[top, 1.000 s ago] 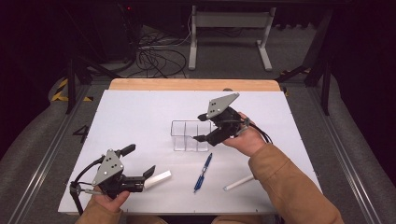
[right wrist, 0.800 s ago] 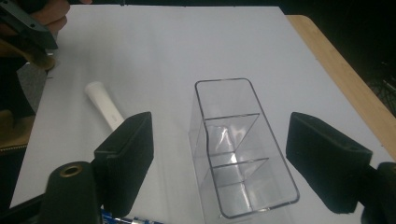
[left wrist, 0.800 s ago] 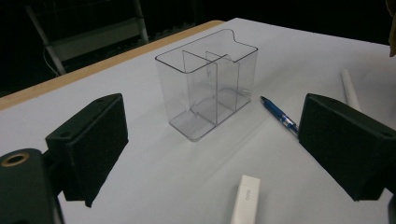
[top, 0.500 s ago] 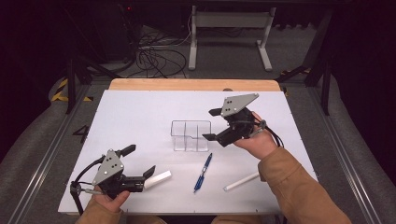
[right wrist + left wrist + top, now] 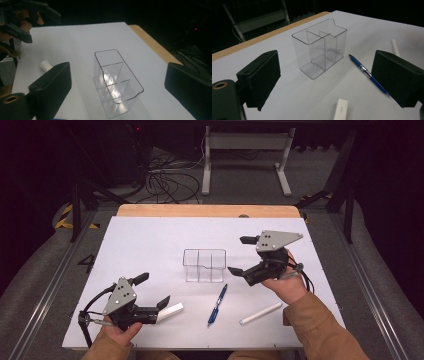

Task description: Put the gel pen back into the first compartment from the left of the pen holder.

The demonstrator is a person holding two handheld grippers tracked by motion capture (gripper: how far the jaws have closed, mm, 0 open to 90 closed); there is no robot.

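Note:
A clear three-compartment organizer (image 5: 204,265) stands empty at the table's middle. My right gripper (image 5: 239,255) hovers just right of it, apart from it. Its jaws have just been opening and stand open with nothing held; its own view looks down on the organizer (image 5: 116,82). My left gripper (image 5: 152,290) rests open near the front left. A short white stick (image 5: 170,311) lies at its lower jaw tip, not gripped. A blue pen (image 5: 217,304) lies in front of the organizer, also seen in the left gripper view as pen (image 5: 367,73) beside organizer (image 5: 319,47).
A second white stick (image 5: 260,313) lies at the front right, under my right forearm's side. The white table top (image 5: 150,245) ends in a wooden strip (image 5: 200,211) at the back. Cables and a metal stand sit on the dark floor beyond.
My right gripper has drawn away to the right from the organizer, and its jaws have spread wider. The left gripper and the objects on the table have stayed put.

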